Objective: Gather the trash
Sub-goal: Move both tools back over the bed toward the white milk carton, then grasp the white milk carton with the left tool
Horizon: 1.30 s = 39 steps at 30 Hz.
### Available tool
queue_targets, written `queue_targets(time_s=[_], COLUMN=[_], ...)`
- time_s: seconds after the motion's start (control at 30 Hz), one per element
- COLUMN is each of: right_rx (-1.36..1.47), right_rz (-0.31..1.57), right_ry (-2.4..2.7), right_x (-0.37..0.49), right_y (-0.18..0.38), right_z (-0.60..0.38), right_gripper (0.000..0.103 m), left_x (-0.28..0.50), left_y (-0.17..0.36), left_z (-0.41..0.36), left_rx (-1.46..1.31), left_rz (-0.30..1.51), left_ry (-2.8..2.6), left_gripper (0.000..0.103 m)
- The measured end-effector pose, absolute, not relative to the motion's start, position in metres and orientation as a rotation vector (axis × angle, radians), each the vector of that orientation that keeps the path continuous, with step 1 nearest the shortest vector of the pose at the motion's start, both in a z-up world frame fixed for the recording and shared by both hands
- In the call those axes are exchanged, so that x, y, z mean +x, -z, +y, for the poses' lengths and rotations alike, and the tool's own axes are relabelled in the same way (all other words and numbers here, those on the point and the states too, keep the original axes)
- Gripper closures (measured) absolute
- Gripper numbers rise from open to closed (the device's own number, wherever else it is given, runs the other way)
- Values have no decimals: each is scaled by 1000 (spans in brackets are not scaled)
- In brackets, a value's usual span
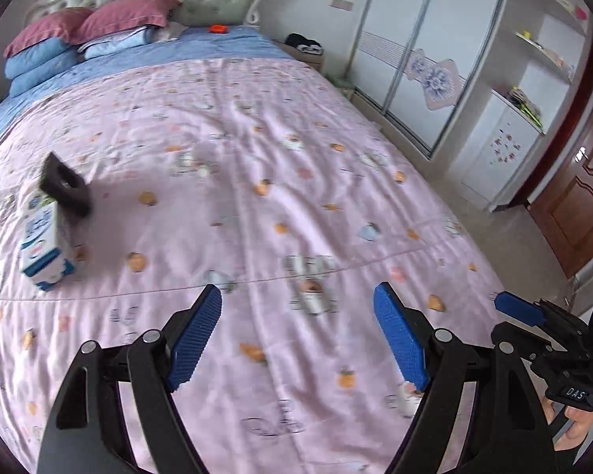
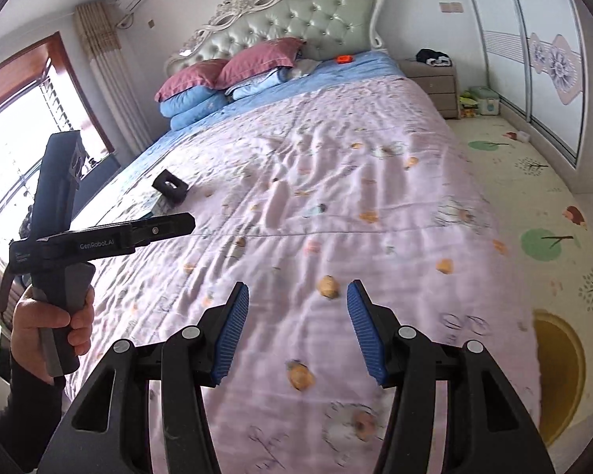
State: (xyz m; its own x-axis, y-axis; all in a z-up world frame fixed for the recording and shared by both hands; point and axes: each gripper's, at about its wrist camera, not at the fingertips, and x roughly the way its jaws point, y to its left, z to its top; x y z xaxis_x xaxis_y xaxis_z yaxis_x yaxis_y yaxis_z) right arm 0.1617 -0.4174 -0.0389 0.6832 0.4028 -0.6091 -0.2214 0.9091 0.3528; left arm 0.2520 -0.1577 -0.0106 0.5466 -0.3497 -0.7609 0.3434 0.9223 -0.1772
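Observation:
A blue-and-white carton (image 1: 47, 247) lies on the pink quilt (image 1: 296, 158) at the left of the left wrist view. A black foam block with a rectangular hole (image 1: 65, 185) rests against the carton's far end. My left gripper (image 1: 298, 292) hovers over the quilt well to the right of both, open with nothing between its blue pads. The right wrist view shows the foam block (image 2: 170, 187) far off to the left, with the carton (image 2: 160, 205) mostly hidden beside it. My right gripper (image 2: 298, 288) is open and empty above the quilt. The left gripper (image 2: 187, 221) appears side-on, held by a hand (image 2: 51, 328).
Red and blue pillows (image 2: 225, 79) and a small orange thing (image 2: 346, 58) lie by the tufted headboard (image 2: 296, 19). A nightstand (image 2: 433, 79), a sliding wardrobe (image 1: 423, 59) and a wooden door (image 1: 577, 197) stand to the right. A patterned floor mat (image 2: 533, 197) runs along the bed.

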Motion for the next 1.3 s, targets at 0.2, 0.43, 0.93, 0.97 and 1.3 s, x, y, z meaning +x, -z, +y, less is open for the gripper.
queue_targets(time_s=[0.2, 0.43, 0.93, 0.97, 1.3], right_rx=[248, 233, 191, 187, 137], right_rz=[739, 758, 813, 815, 838], right_ry=[-465, -537, -570, -573, -594], right_x=[199, 239, 306, 310, 336], right_y=[31, 23, 22, 21, 34], right_z=[-349, -296, -228, -223, -174], right_gripper=[51, 51, 51, 51, 51], left_x=[275, 300, 359, 362, 357], left_y=[18, 32, 67, 68, 67], left_z=[-72, -10, 27, 26, 44], left_rx=[-93, -132, -154, -137, -158], left_rz=[909, 914, 953, 951, 896], left_ry=[247, 112, -3, -5, 77], left_gripper=[24, 24, 30, 33, 49])
